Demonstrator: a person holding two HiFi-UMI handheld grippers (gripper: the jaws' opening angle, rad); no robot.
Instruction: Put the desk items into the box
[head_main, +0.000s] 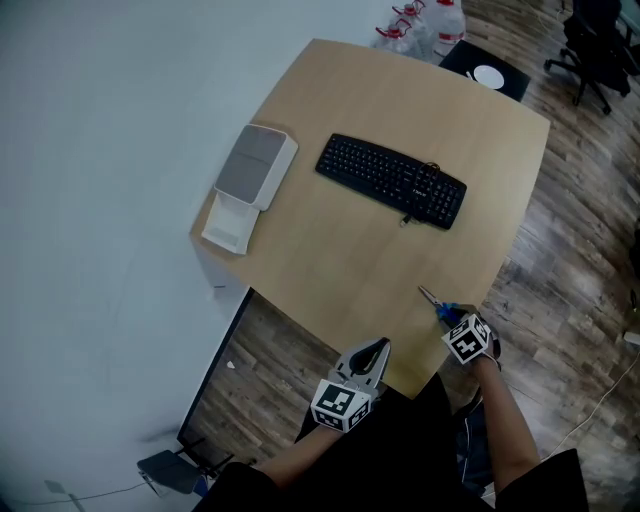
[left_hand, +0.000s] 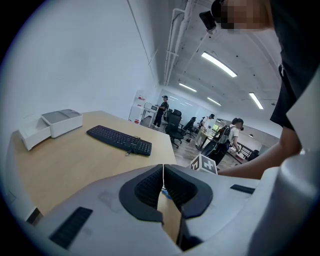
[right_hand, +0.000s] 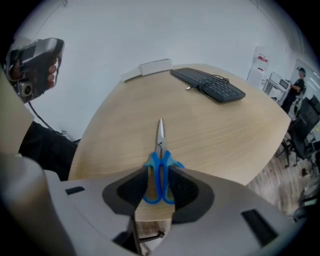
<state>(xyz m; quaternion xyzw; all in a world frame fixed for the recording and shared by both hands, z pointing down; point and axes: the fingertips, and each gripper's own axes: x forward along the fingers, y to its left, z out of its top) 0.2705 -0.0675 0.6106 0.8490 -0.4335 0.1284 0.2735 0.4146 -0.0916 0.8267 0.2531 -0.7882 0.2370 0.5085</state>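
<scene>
Left hand-held gripper (left_hand: 163, 172): closed, empty, at near bench (head_main: 330, 260) edge. Right hand-held gripper (right_hand: 159, 172): open around blue-handled scissors (right_hand: 160, 137) lying flat on bench, blades pointing away. Farther: black keyboard (head_main: 391, 180) mid-bench; white box (head_main: 250, 185) at far left edge.

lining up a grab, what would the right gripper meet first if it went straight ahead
The scissors: their handles already sit between the right gripper's open jaws. Beyond the blades, only bare desk until the far box, roughly in line.
</scene>
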